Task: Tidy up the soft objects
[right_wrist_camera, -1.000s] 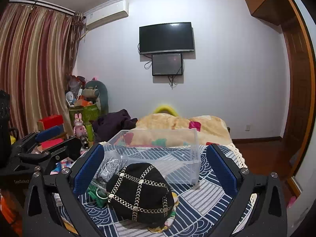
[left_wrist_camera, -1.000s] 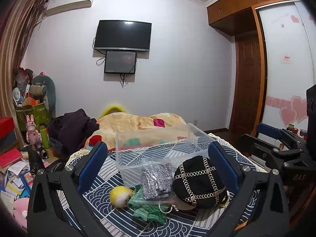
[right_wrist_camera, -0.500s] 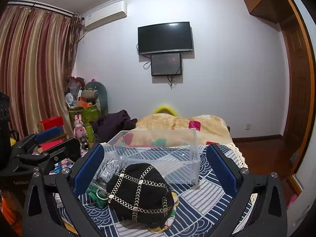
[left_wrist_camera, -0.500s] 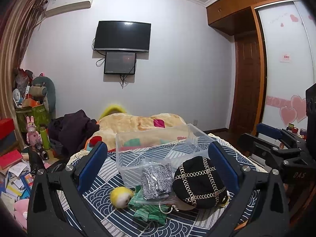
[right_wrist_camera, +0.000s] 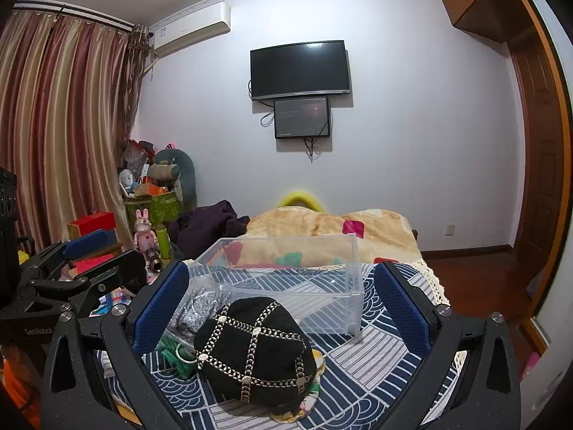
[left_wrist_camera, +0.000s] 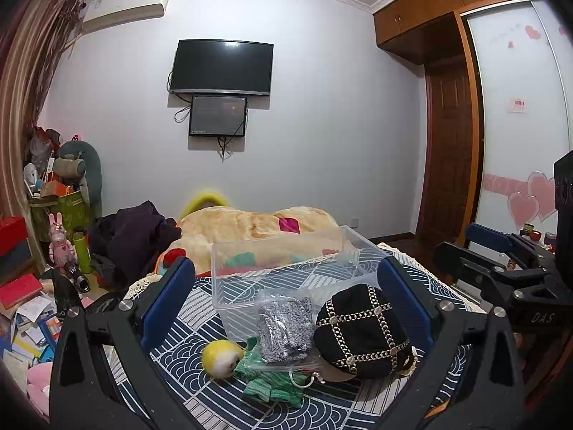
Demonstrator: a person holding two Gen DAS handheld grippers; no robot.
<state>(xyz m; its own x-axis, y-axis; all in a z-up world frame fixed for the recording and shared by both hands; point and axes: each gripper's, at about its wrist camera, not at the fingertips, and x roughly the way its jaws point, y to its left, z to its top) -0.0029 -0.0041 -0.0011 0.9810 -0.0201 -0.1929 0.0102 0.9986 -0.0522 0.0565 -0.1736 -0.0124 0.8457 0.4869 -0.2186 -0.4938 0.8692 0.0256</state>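
Note:
A black cap with gold chain trim (left_wrist_camera: 361, 333) (right_wrist_camera: 256, 349) lies on the patterned bedspread. Beside it are a clear bag of grey sparkly fabric (left_wrist_camera: 284, 324) (right_wrist_camera: 197, 308), a green knitted item (left_wrist_camera: 272, 381) (right_wrist_camera: 177, 353) and a yellow plush ball (left_wrist_camera: 220, 356). An empty clear plastic bin (left_wrist_camera: 286, 268) (right_wrist_camera: 286, 276) stands just behind them. My left gripper (left_wrist_camera: 286, 304) is open and empty, held above and short of the pile. My right gripper (right_wrist_camera: 283, 304) is open and empty, with the cap low between its fingers.
A folded beige blanket (left_wrist_camera: 258, 229) and a dark clothes heap (left_wrist_camera: 132, 236) lie behind the bin. Cluttered boxes, books and toys (left_wrist_camera: 43, 268) fill the floor at left. A wardrobe door (left_wrist_camera: 447, 150) stands at right. The bed edge with lace trim (right_wrist_camera: 435, 279) drops to wood floor.

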